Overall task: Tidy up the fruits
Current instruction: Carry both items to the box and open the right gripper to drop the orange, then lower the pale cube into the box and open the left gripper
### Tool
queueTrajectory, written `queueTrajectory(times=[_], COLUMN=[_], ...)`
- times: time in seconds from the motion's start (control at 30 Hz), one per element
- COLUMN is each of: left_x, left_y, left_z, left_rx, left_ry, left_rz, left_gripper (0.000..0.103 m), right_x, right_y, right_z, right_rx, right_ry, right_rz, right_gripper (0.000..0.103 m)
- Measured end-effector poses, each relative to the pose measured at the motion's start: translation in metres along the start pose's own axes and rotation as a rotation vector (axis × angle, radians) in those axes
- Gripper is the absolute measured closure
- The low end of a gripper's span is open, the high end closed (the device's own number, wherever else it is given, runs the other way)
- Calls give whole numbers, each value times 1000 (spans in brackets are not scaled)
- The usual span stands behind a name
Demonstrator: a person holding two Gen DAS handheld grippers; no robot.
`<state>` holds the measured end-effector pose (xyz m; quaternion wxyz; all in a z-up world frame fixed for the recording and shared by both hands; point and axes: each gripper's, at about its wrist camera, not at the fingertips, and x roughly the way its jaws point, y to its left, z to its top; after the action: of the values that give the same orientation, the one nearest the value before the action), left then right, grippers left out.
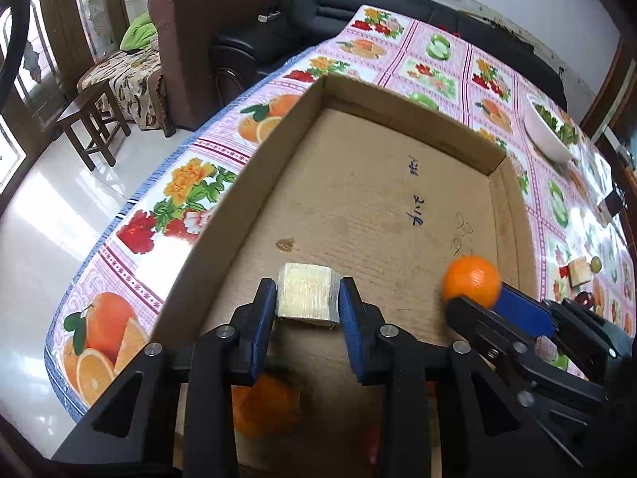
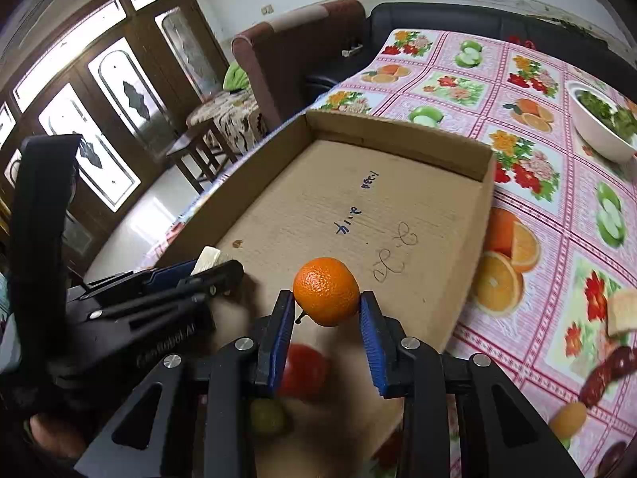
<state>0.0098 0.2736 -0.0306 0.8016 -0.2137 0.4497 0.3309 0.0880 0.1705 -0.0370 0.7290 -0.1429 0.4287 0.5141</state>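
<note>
A shallow cardboard box (image 1: 418, 123) lies on the flowered tablecloth; it also shows in the right wrist view (image 2: 398, 135). My left gripper (image 1: 307, 298) is shut on a pale yellow fruit chunk (image 1: 308, 296) and holds it over the box's near left part. My right gripper (image 2: 327, 310) is shut on an orange (image 2: 326, 290), held over the box's near right; the orange also shows in the left wrist view (image 1: 471, 281). Inside the box, under the grippers, lie another orange (image 1: 264, 406), a red fruit (image 2: 304, 370) and a green one (image 2: 266, 416), all blurred.
A white bowl of greens (image 2: 601, 123) stands at the far right of the table. A pale chunk (image 2: 623, 312), a dark red piece (image 2: 609, 370) and a small yellow-orange fruit (image 2: 569, 418) lie right of the box. A brown armchair (image 1: 207, 32), a stool (image 1: 93, 119) and floor lie to the left.
</note>
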Motion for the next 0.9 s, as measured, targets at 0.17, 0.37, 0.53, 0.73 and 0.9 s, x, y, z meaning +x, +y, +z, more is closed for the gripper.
queueTrajectory(times=[0.17,0.37,0.53,0.73,0.9], left_x=[4,-2,-27,-59,-87], left_y=[-2,5,7,-14,-56], left_z=[0,0,-5,-16,-27], left_rx=[9,-27,-58,-46,28], left_ry=[13,31,-8,-43,-55], left_rz=[18,-25,-35,-66,-130], left_gripper=[73,72,72,72,72], right_x=[16,10,-8,-55,-112], right_y=[-1,-5,-12,-28,-64], right_z=[0,-2,-6,-23,-48], right_rx=[-10,7,41,75,125], right_ry=[30,37,9,-54,-119], right_rz=[-4,1,20,41,7], right_gripper=[69,65,61,60,60])
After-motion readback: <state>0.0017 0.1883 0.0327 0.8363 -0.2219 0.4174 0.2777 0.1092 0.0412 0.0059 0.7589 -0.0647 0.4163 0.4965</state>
